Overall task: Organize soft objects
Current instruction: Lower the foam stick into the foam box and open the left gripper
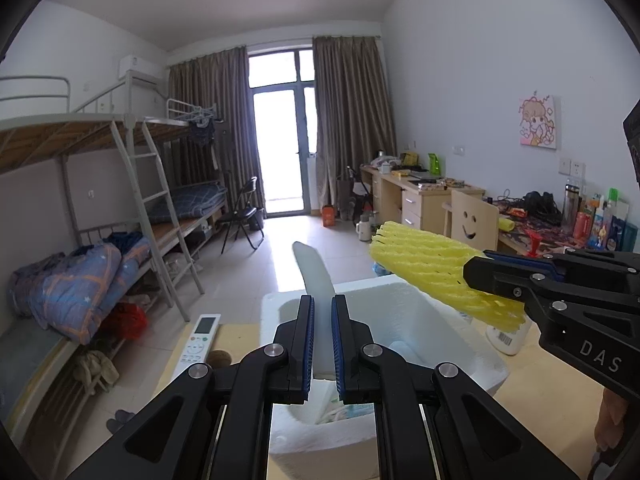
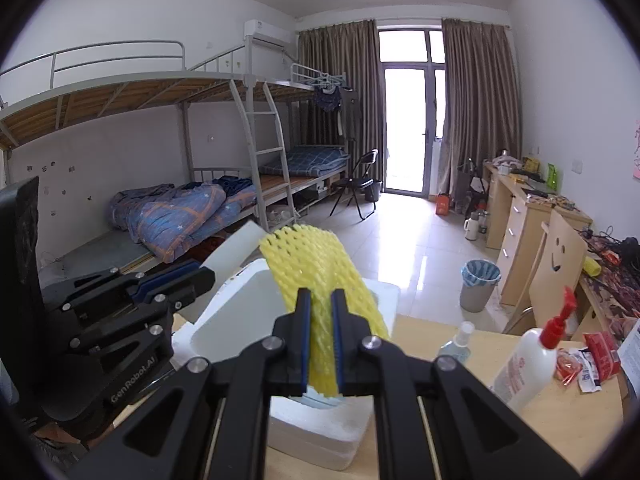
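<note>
Above the foam box (image 1: pixel 440 292) at the table's edge, I clamp white foam sheet (image 1: pixel 314 276) left, yellow net (image 2: pixel 316 276) right, ready to drop in.

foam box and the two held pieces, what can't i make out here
- Inside of the white foam box: in both wrist views the tongs and held pieces cover most of its floor, so its contents are unclear.
- White foam strip: left wrist view, its lower end is hidden between the left tongs.
- Yellow foam net: right wrist view, its near end is hidden behind the right tongs.
- Bottle label: too small to read.
</note>
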